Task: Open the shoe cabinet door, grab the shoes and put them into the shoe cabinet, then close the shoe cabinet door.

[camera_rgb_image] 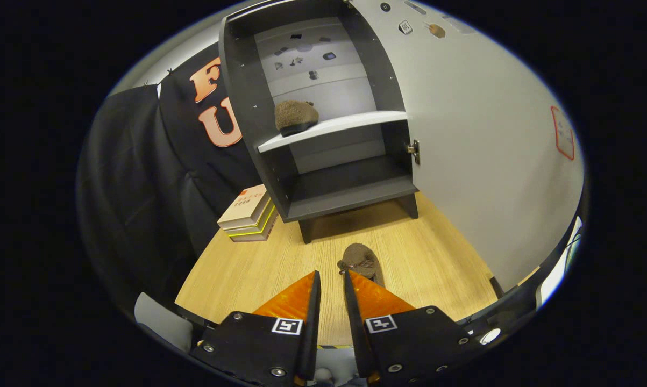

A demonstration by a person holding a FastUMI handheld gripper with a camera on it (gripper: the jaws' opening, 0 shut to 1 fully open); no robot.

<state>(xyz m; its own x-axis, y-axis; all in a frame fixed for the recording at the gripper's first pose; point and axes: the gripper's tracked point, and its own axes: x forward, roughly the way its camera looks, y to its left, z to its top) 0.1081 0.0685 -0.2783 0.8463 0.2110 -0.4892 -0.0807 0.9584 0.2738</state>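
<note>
Left of centre in the frame, a small stack of books (249, 213) with a tan cover lies on the light wooden surface (248, 269), just beside the cabinet's left foot; it has no part in the task.

Centre, upper half: the dark grey shoe cabinet (323, 118) with a pale middle shelf (334, 128) stands open. One fuzzy brown slipper (296, 116) already sits on the left end of that shelf. The lower compartment shows nothing in it.

Centre, lower half: the gripper (331, 279) hangs above the surface, its fingers apart by a narrow gap and holding nothing. The second fuzzy brown slipper with a small bow (361, 262) lies on the surface just ahead of the right fingertip, in front of the cabinet.

Right: the pale grey cabinet door (479, 145) is swung wide, hinged at the cabinet's right wall.

Assessment: door opened and one slipper stowed; the second slipper remains to be grasped and placed, then the door closed. Roughly half complete.
</note>
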